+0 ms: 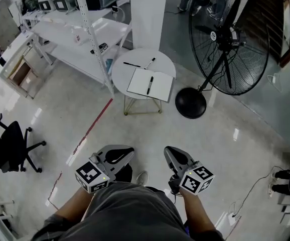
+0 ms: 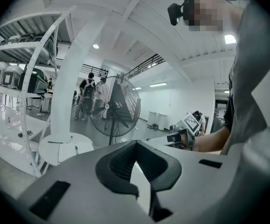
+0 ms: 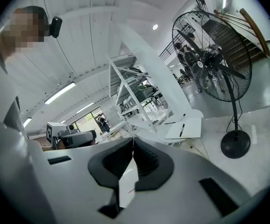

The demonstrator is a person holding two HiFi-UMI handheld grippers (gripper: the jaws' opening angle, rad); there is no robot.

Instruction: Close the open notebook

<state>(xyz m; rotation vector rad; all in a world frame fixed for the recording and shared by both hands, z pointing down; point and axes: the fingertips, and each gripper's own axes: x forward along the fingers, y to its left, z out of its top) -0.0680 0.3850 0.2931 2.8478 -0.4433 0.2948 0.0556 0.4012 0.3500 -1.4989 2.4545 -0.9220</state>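
The notebook [image 1: 139,82] lies open and flat, blank white pages up, on the near right part of the round white tabletop [image 1: 126,70], one corner jutting past its edge, with a black pen [image 1: 150,85] on its fold.

The left gripper [image 2: 135,143] has its jaws together with nothing between them. At nine o'clock from their tips stands a round white table [image 2: 45,153] carrying the open notebook [image 2: 69,153], with a pen [image 2: 75,150] lying on its page. A standing fan [image 2: 118,107] rises at eleven o'clock, and the right gripper [image 2: 165,138] is at two o'clock
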